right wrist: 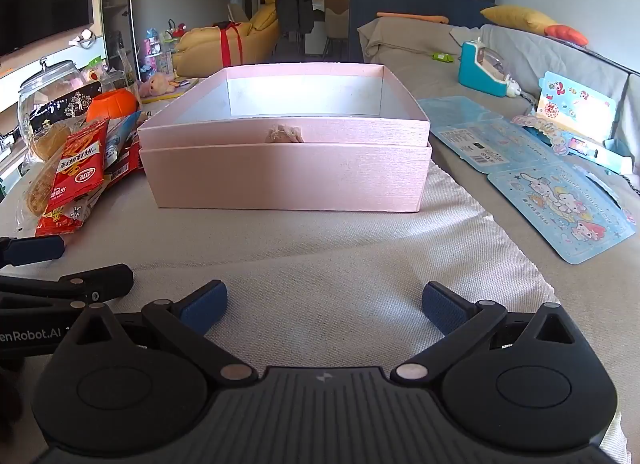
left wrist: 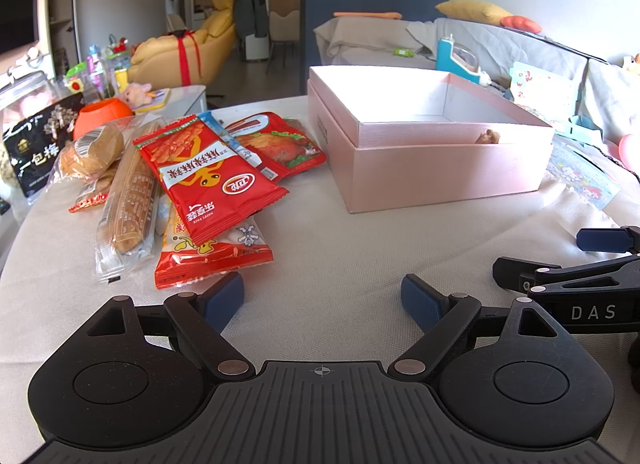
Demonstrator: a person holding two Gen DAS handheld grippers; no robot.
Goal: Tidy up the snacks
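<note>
A pile of snack packets lies on the cloth-covered table at the left: a red packet (left wrist: 208,180) on top, a red chicken-picture packet (left wrist: 288,144), a clear-wrapped long biscuit pack (left wrist: 128,200) and a bread bun pack (left wrist: 92,152). The pile also shows in the right wrist view (right wrist: 76,176). An open pink box (left wrist: 432,156) (right wrist: 286,168) stands at the middle, and its inside looks empty. My left gripper (left wrist: 322,300) is open and empty, just right of the pile. My right gripper (right wrist: 324,304) is open and empty, in front of the box.
A black snack bag (left wrist: 36,152), an orange cup (left wrist: 102,114) and a glass jar (right wrist: 52,92) stand at the far left. Blue cartoon cards (right wrist: 560,212) and a blue toy (right wrist: 480,68) lie on the grey sofa to the right. The right gripper shows at the left wrist view's right edge (left wrist: 568,276).
</note>
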